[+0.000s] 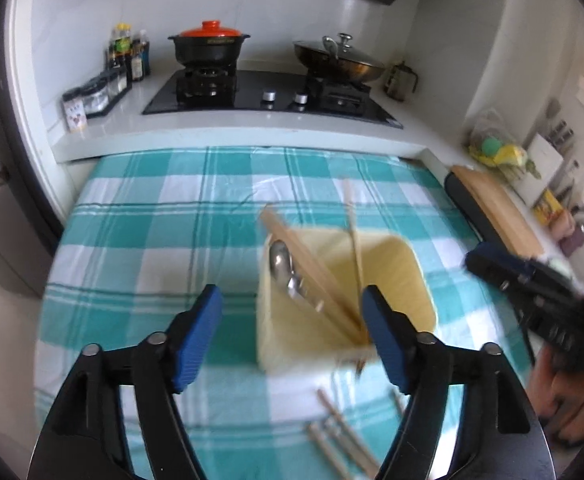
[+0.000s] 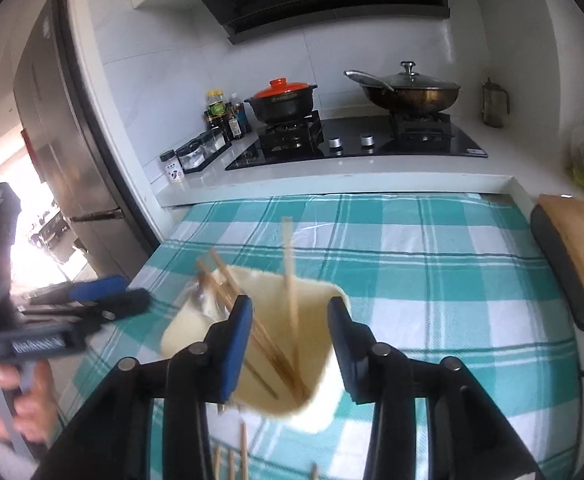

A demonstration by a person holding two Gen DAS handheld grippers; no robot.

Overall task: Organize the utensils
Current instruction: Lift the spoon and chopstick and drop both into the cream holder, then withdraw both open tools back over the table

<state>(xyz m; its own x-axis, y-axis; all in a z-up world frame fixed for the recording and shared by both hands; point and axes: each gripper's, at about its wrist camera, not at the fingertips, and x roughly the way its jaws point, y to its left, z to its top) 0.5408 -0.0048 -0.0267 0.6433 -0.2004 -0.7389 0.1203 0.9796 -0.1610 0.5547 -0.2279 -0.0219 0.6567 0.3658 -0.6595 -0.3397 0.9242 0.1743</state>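
Progress check on the utensil sorting: the pale yellow square plastic holder point(image 1: 344, 300) sits on the bench covered by a teal-and-white checked cloth point(image 1: 152, 216), roughly dead centre. Already inside it: a metal spoon point(image 1: 282, 264) leaning toward 10 o'clock, plus several wooden chopsticks point(image 1: 312, 264), with one chopstick poking up toward 12. So a fair chunk looks done.

Still left: a few loose wooden chopsticks point(image 1: 344, 444) lying on the cloth at about 6 o'clock from the holder, close to the cameras.

The left claw point(image 1: 292, 332) is spread wide with nothing between its blue pads; it hangs just in front of the holder. The right claw point(image 2: 288, 344) is partly spread and also empty, framing the holder's near corner without pinching it.

My guess is those loose sticks go in next, then it's finished.
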